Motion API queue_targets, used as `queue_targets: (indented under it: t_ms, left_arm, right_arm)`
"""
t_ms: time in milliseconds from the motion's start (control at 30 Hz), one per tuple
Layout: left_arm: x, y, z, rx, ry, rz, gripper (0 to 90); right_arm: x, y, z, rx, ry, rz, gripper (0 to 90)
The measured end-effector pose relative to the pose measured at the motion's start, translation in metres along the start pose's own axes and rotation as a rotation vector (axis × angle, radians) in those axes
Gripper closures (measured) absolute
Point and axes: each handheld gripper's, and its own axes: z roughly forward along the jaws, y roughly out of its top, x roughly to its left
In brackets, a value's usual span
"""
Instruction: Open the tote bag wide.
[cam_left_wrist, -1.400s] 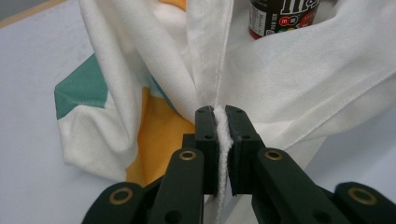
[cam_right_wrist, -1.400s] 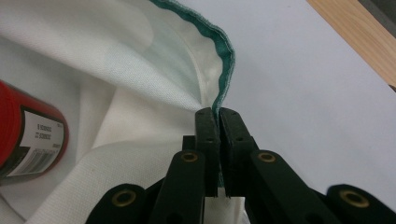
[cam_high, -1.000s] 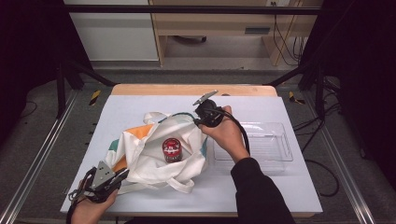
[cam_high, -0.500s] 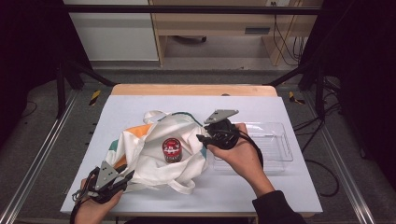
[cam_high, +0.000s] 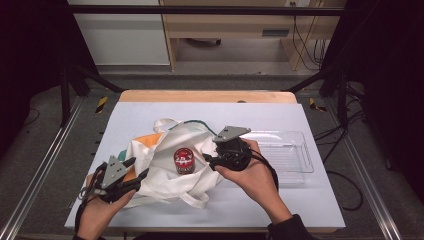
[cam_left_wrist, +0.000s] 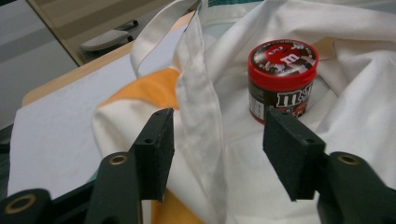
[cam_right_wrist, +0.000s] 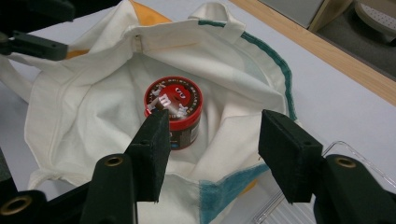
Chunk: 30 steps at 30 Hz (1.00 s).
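Both grippers' fingers (cam_left_wrist: 156, 154) just spread, gripping nothing; candy jar (cam_high: 183, 160) stands upright, lid up, on tote bag (cam_high: 165, 170).

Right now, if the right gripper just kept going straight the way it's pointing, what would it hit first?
Most likely the red-lidded candy jar standing in the open white tote bag. The right gripper has open jaws aimed into the bag's mouth, nothing between them. Depth is unclear, so the bag's near edge might brush first.
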Motion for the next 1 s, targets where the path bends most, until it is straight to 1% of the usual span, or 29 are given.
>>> queue_targets:
  t_ms: [33,100,167,233,267,333,367,433,467,500,533,567,600,633,667,700,733,767,800,833,867,900,933,1000]
  left_arm:
    - [0.002,0.007,0.004,0.004,0.01,0.02,42.6]
    - [0.006,0.019,0.011,0.006,-0.005,0.04,41.4]
    - [0.01,0.031,0.019,0.012,-0.014,0.064,40.4]
    - [0.014,0.039,0.028,0.022,-0.028,0.064,39.7]
    - [0.017,0.044,0.034,0.032,-0.044,0.07,38.6]
    - [0.022,0.051,0.043,0.038,-0.063,0.078,37.1]
    - [0.025,0.053,0.047,0.041,-0.074,0.073,36.7]
    - [0.03,0.055,0.053,0.045,-0.084,0.066,36.8]
    - [0.032,0.056,0.057,0.045,-0.097,0.068,36.7]
    - [0.034,0.055,0.061,0.043,-0.107,0.064,37.0]
    - [0.035,0.055,0.064,0.042,-0.106,0.065,37.9]
    - [0.037,0.054,0.068,0.044,-0.103,0.06,38.0]
    - [0.037,0.053,0.07,0.051,-0.113,0.045,37.7]
    - [0.036,0.052,0.071,0.06,-0.119,0.047,37.5]
    - [0.035,0.052,0.072,0.074,-0.121,0.061,35.8]
    - [0.033,0.051,0.072,0.081,-0.122,0.067,35.8]
    - [0.031,0.049,0.072,0.104,-0.123,0.077,35.5]
    - [0.029,0.048,0.072,0.122,-0.115,0.093,35.1]
    - [0.028,0.047,0.072,0.116,-0.093,0.105,35.6]
    - [0.028,0.046,0.071,0.114,-0.087,0.105,36.4]
    - [0.028,0.045,0.07,0.119,-0.084,0.099,37.5]
    - [0.028,0.044,0.067,0.11,-0.072,0.082,39.5]
    - [0.028,0.043,0.066,0.102,-0.063,0.079,43.6]
    - [0.029,0.042,0.066,0.117,-0.071,0.076,45.0]
  right_arm:
    - [0.001,0.0,0.0,0.001,0.0,0.0,45.0]
    - [0.004,0.0,0.001,0.01,-0.005,-0.004,45.9]
    - [0.005,0.002,0.003,0.02,-0.014,-0.019,46.1]
    - [0.003,0.005,0.004,0.021,-0.012,-0.01,47.2]
    - [0.002,0.006,0.005,0.017,-0.018,-0.009,47.9]
    - [-0.002,0.01,0.008,0.024,-0.036,0.006,49.2]
    - [-0.004,0.012,0.011,0.032,-0.062,0.018,49.8]
    - [-0.004,0.012,0.012,0.035,-0.067,0.021,49.9]
    - [-0.003,0.011,0.015,0.043,-0.064,0.034,49.8]
    - [-0.001,0.009,0.018,0.049,-0.065,0.037,49.8]
    - [0.0,0.007,0.02,0.053,-0.072,0.037,49.7]
    - [0.002,0.005,0.022,0.055,-0.077,0.041,49.7]
    - [0.004,0.002,0.024,0.052,-0.085,0.046,49.7]
    - [0.005,0.0,0.025,0.051,-0.088,0.05,49.5]
    - [0.008,-0.007,0.027,0.063,-0.115,0.048,48.6]
    - [0.008,-0.007,0.027,0.063,-0.115,0.048,48.6]
    - [0.009,-0.009,0.027,0.066,-0.126,0.05,48.4]
    - [0.01,-0.014,0.028,0.077,-0.138,0.051,48.4]
    - [0.012,-0.018,0.029,0.092,-0.154,0.045,48.2]
    - [0.013,-0.023,0.028,0.096,-0.166,0.043,47.9]
    - [0.015,-0.026,0.027,0.094,-0.161,0.048,47.7]
    - [0.016,-0.028,0.026,0.091,-0.157,0.045,47.0]
    - [0.019,-0.033,0.023,0.09,-0.163,0.045,46.0]
    - [0.019,-0.035,0.021,0.085,-0.158,0.05,46.1]
